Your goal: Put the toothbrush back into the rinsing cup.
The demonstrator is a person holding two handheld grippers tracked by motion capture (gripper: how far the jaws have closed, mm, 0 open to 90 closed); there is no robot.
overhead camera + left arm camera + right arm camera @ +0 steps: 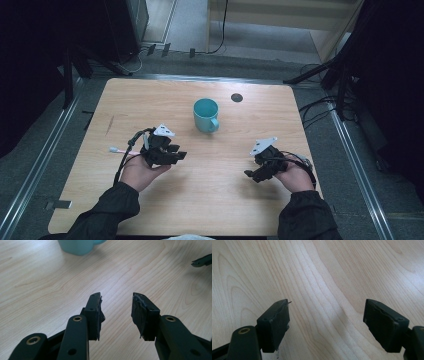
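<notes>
A light wooden surface (210, 200) with rounded corners stands on grey carpeted floor (40, 155). A small dark round disc (237, 97) lies near its far edge. A faint dark scratch (109, 125) marks the wood toward the left side. Metal rails (357, 165) run along the floor on both sides. Black cables (315, 107) trail across the floor at the right, beside dark stand legs (310, 74).
</notes>
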